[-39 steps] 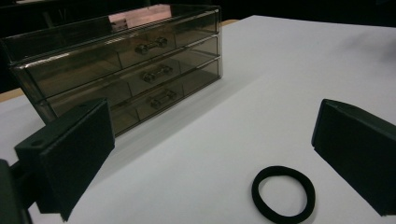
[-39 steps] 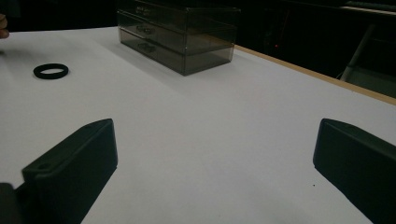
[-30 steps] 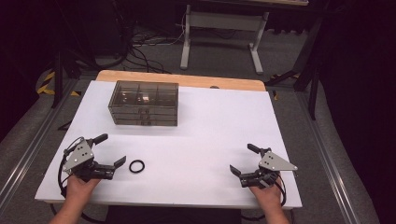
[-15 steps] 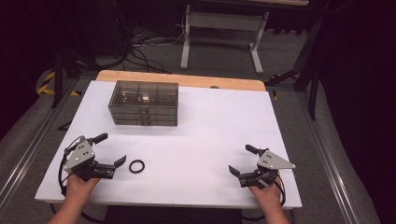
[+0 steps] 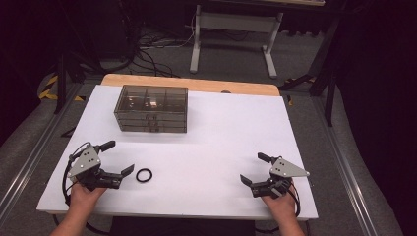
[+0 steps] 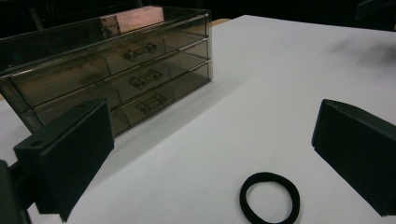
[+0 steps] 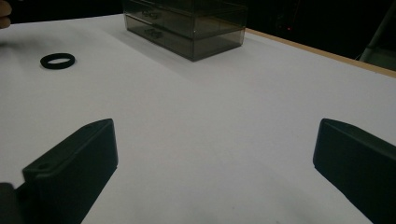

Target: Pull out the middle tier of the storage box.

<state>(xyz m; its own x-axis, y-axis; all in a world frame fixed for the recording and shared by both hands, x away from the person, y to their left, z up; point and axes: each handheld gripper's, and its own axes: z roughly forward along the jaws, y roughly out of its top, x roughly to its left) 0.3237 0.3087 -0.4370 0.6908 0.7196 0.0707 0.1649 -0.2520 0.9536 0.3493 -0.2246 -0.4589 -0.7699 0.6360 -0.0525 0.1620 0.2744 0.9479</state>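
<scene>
While the left gripper (image 5: 120, 158) sits low at the near left of the white table (image 5: 221, 132), its jaws stand spread wide with nothing between them. Just to its right, a black ring (image 5: 143, 175) lies flat on the table, close ahead of the jaw tips and apart from them. Farther back, left of centre, a smoky clear drawer box (image 5: 151, 108) stands upright with three drawers shut. Well apart at the near right, the right gripper (image 5: 252, 168) rests low, jaws likewise spread and empty, pointing leftward across bare table.
</scene>
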